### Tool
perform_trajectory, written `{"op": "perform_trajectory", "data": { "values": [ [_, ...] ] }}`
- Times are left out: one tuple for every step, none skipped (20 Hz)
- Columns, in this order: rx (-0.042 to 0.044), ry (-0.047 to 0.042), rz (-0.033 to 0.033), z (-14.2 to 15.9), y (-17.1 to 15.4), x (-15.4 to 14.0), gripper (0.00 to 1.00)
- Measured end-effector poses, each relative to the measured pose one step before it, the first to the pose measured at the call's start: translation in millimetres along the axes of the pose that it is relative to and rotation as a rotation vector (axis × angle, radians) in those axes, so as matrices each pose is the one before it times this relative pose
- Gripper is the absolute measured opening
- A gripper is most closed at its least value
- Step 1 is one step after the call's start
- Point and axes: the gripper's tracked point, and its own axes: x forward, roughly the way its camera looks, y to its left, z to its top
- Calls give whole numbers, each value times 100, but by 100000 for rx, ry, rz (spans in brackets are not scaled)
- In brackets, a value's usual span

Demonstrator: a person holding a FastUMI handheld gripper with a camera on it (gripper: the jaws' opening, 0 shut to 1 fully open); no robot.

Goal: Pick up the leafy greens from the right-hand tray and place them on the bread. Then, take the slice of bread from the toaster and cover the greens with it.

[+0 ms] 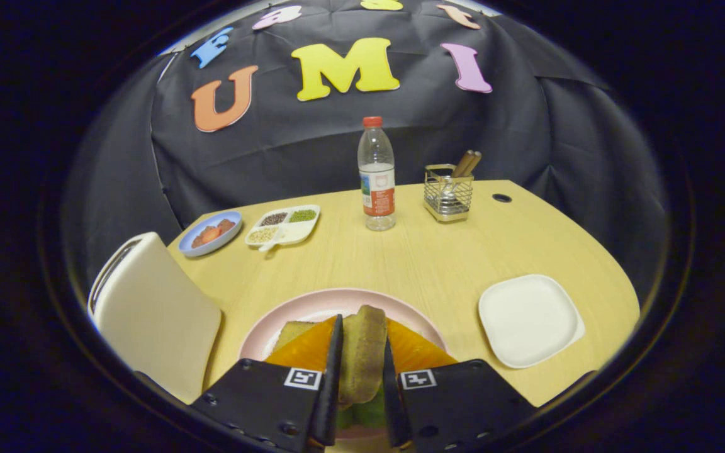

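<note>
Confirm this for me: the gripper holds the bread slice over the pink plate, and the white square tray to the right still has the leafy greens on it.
Not quite. In the gripper view the gripper does hold the bread slice over the pink plate, but the white square tray is bare; green leaves show under the slice.

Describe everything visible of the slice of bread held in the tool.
The slice of bread stands on edge between the fingers of the tool, which press on both its flat faces. It looks toasted, with a darker brown crust along its rounded top and a paler, spongy face. It hangs over the pink plate, just above the leafy greens, with orange slices either side.
</note>
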Motion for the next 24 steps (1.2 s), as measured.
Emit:
{"op": "perform_trajectory", "data": {
  "values": [
    [-169, 450, -602, -311, -272, 69, 31],
    [-62, 211, -747, -109, -409, 176, 35],
    [302, -217, 744, -162, 29, 78, 42],
    [392, -404, 587, -32, -7, -19, 43],
    [545, -356, 600, 70, 26, 22, 43],
    [-47, -380, -1897, -44, -470, 32, 44],
    [-663, 256, -2970, -175, -547, -57, 47],
    [-1009, 1410, -498, -388, -199, 166, 60],
    [-728, 535, 1409, 4, 276, -9, 74],
    [-696, -628, -387, 67, 249, -288, 76],
    [-298, -1414, 966, 326, 184, -346, 76],
    [-427, -1353, 757, 228, 260, -479, 76],
    [-829, -1385, 398, 288, 192, -507, 76],
    [-869, -1383, 137, 345, 167, -593, 80],
    [-727, -1403, -522, 365, 58, -714, 84],
    [-726, -1534, -312, 401, 73, -749, 88],
    [-501, -2116, 321, 588, 283, -916, 91],
    [-175, -2615, 368, 737, 182, -915, 92],
    [168, -2283, 448, 800, 190, -970, 92],
    [360, -2148, 793, 635, 309, -999, 93],
    [-9, -2580, -465, 873, -27, -1142, 94],
    [-625, -3047, -508, 1026, 102, -1185, 95],
    [-950, -3327, -157, 1079, 351, -1292, 95],
    [-931, -3485, 142, 1206, 392, -1277, 95]
  ]
}}
